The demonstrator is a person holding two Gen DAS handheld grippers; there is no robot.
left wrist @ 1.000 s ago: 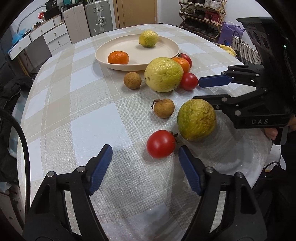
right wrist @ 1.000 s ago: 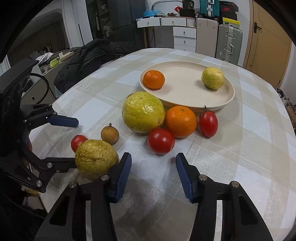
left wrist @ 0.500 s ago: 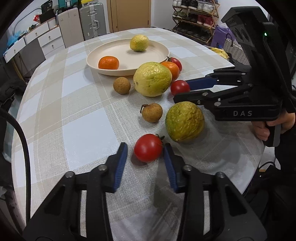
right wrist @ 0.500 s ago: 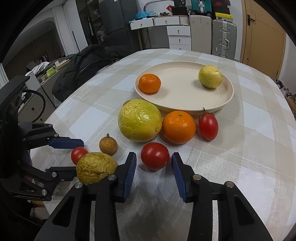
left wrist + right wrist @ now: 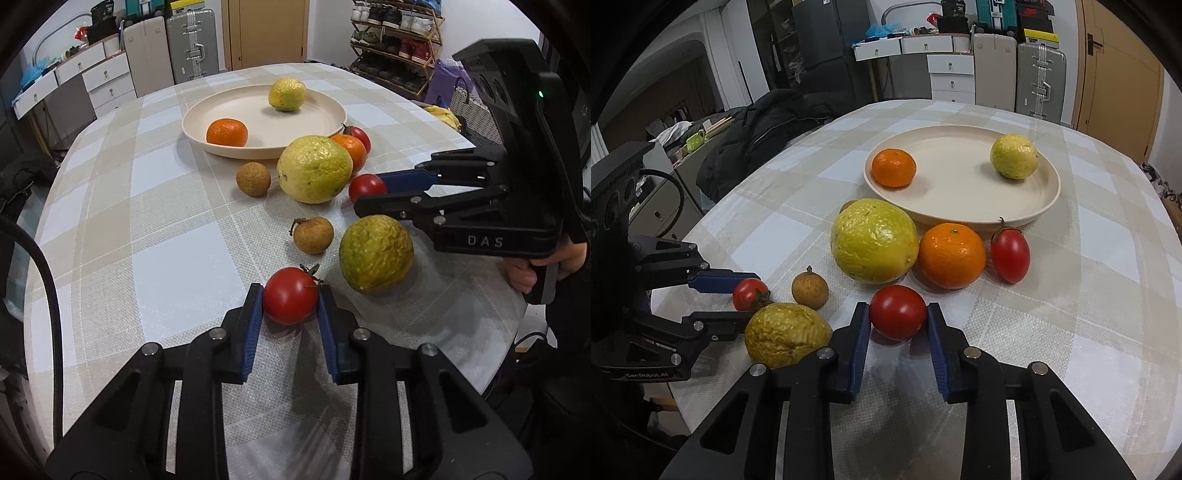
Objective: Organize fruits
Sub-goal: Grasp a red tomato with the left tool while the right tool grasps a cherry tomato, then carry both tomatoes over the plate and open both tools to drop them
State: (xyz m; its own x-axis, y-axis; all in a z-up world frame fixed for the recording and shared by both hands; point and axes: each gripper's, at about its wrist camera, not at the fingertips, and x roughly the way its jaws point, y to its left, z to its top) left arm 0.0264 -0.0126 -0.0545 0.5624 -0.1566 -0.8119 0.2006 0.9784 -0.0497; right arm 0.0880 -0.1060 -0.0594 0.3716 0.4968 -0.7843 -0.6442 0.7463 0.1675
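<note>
Left gripper (image 5: pixel 290 297) and right gripper (image 5: pixel 898 313) fingers closed, each clamping something

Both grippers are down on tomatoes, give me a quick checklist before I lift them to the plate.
1. Left gripper fingers touching both sides of its tomato: ok.
2. Right gripper fingers against its tomato: ok.
3. Grip firm enough to lift: cannot tell.
4. Plate has free room beside the orange and yellow fruit: ok.
5. Wrinkled green fruit close beside the left gripper, may get bumped: not ok.
</note>
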